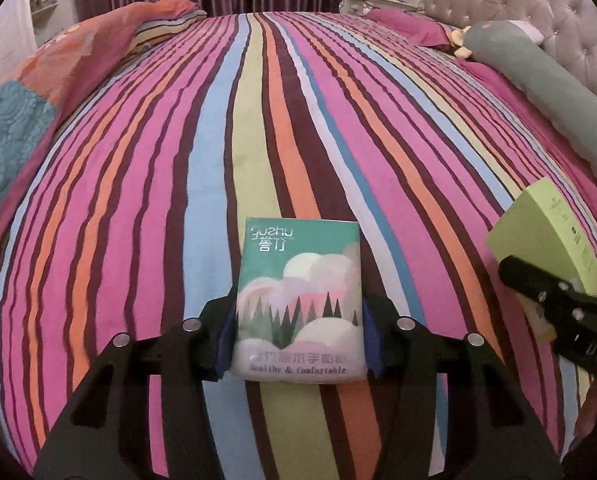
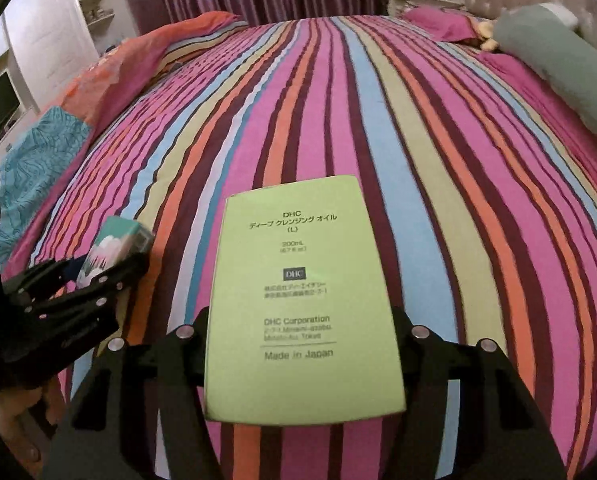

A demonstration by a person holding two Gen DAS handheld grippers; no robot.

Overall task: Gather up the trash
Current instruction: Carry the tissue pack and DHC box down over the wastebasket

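A soft green tissue packet printed with a forest and clouds [image 1: 300, 304] is pinched between the two blue-padded fingers of the left claw [image 1: 298, 336], which is closed to the packet's width. A flat lime-green cardboard box with black printed text [image 2: 302, 300] is clamped by its long sides in the right claw [image 2: 304, 360], likewise closed to the box's width. Both items appear to be held just above the striped multicoloured bedspread [image 1: 258, 120], though contact with it cannot be ruled out.

Several risks are judged likely from here. The tissue packet is gripped only near its lower end — most of it projects beyond the fingers, so it could be bent or pivoted out if swung quickly. The box is thin-walled and may be crushed, or squeezed forward out of the grip, if pressure is increased. The two claws are held close together beside the box, so a collision is possible. No bin is visible — if either item is released here, it would be left on the bedspread.
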